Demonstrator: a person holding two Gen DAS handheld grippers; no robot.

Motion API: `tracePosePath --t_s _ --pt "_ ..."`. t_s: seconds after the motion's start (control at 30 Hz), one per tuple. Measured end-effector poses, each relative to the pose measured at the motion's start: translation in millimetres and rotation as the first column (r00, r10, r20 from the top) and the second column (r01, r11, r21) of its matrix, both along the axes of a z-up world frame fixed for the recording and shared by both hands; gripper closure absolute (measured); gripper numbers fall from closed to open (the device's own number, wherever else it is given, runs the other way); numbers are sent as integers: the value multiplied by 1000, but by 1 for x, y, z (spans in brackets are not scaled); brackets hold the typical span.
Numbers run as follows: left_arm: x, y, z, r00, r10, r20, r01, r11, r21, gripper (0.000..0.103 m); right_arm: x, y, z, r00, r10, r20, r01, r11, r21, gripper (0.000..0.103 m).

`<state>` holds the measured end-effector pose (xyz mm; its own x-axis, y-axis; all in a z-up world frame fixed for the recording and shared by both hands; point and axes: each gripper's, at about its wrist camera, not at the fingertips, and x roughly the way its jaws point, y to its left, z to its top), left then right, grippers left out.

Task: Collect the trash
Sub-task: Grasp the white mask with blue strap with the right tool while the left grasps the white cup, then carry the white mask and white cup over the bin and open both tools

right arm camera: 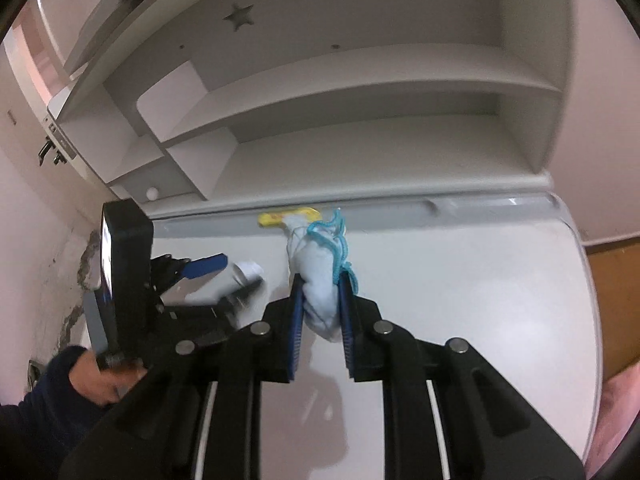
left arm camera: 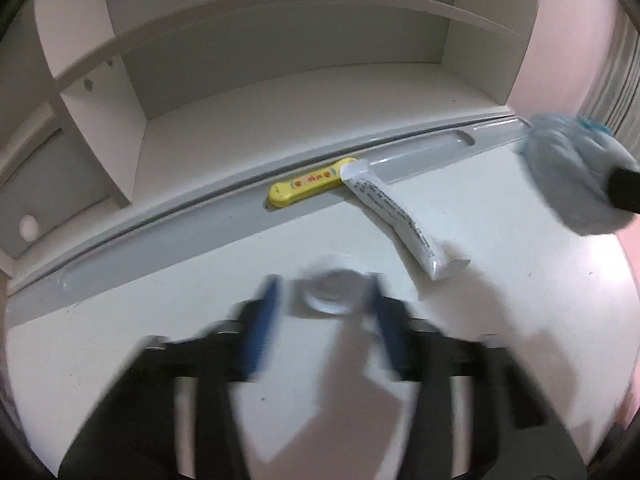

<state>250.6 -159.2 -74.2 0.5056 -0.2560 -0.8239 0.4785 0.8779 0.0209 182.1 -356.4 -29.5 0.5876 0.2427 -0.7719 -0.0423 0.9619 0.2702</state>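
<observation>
A small clear-white plastic cup [left arm camera: 330, 286] sits on the white desk [left arm camera: 500, 280]. My left gripper [left arm camera: 326, 304] stands around it, one blue pad on each side; the picture is blurred. In the right wrist view the cup [right arm camera: 248, 270] lies between the left gripper's [right arm camera: 234, 280] fingers and seems to touch both. My right gripper [right arm camera: 320, 284] is shut on a crumpled pale blue cloth with turquoise trim [right arm camera: 316, 256], held above the desk. That cloth [left arm camera: 568, 176] shows at the upper right of the left wrist view.
A white tube [left arm camera: 400, 220] lies slanted on the desk, its top end by a flat yellow item [left arm camera: 308, 186] in the grey groove [left arm camera: 420, 152] at the back. White shelves [left arm camera: 280, 80] rise behind. A hand in a dark sleeve [right arm camera: 80, 376] holds the left gripper.
</observation>
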Motion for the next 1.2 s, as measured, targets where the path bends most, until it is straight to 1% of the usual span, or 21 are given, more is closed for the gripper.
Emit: tracePosePath --t_s 0.03,0.1,0.2,0.27,0.3,0.37,0.4,0.47,0.53,0.6,0.67,0.7,0.8,0.83,0.9,0.93,0.97,1.0,1.07,1.17,1.2 --pt "-3 0 2 1000 2 -2 -2 1000 2 74 -12 -10 0 1000 -18 3 18 1000 0 86" --pt "-11 1 7 1000 3 -9 -3 1000 -19 74 -36 -30 0 998 -61 9 61 998 7 86" --pt "-35 0 17 1000 5 -8 -5 1000 -31 74 -80 -64 2 989 -145 21 145 989 10 86" --pt "-57 -10 27 1000 -22 -12 21 998 -62 74 -113 -86 2 978 -205 29 205 979 8 86" --pt "-73 -18 34 999 -42 -5 42 996 -80 74 -139 -103 2 966 -254 35 254 967 5 86" --pt "-103 -34 43 996 -85 4 85 991 -105 74 -171 -124 0 946 -321 37 321 947 5 86" --pt "-117 -43 46 994 -109 7 110 987 -119 74 -200 -140 -2 926 -375 42 375 927 -5 86" --pt "-152 -74 53 983 -185 12 185 971 -151 74 -236 -160 -6 897 -439 43 440 898 -8 86" --pt "-189 -102 57 964 -263 19 263 949 -173 74 -283 -185 -14 855 -518 37 518 855 -6 86" --pt "-225 -134 57 937 -348 24 346 919 -191 74 -325 -205 -22 810 -586 28 587 810 -9 86" --pt "-260 -178 56 895 -446 25 441 873 -207 74 -363 -223 -33 764 -646 12 646 763 -12 86" --pt "-276 -193 54 875 -484 25 477 853 -212 74 -383 -231 -39 737 -676 2 676 737 -19 86" --pt "-327 -244 43 800 -600 17 588 778 -220 74 -433 -251 -61 662 -749 -33 748 663 -38 86" --pt "-345 -261 37 770 -637 15 625 750 -219 74 -449 -259 -70 637 -770 -48 768 638 -44 86" --pt "-380 -293 20 713 -701 16 690 698 -191 74 -472 -270 -87 591 -803 -81 801 596 -54 86" --pt "-393 -306 10 688 -726 9 716 675 -179 74 -482 -276 -98 568 -817 -101 816 575 -62 86" --pt "-401 -314 1 670 -742 0 731 660 -175 74 -492 -282 -110 545 -829 -123 829 555 -69 86" --pt "-413 -327 -11 645 -764 -18 751 638 -168 74 -497 -286 -121 530 -836 -143 837 542 -70 86" --pt "-427 -344 -31 613 -789 -44 776 612 -153 74 -506 -291 -137 506 -844 -176 850 523 -66 86" --pt "-434 -371 -63 569 -817 -90 807 576 -129 74 -514 -303 -166 477 -848 -231 862 503 -69 86" --pt "-426 -379 -72 561 -821 -100 812 570 -124 74 -513 -306 -175 471 -846 -249 863 501 -68 86"
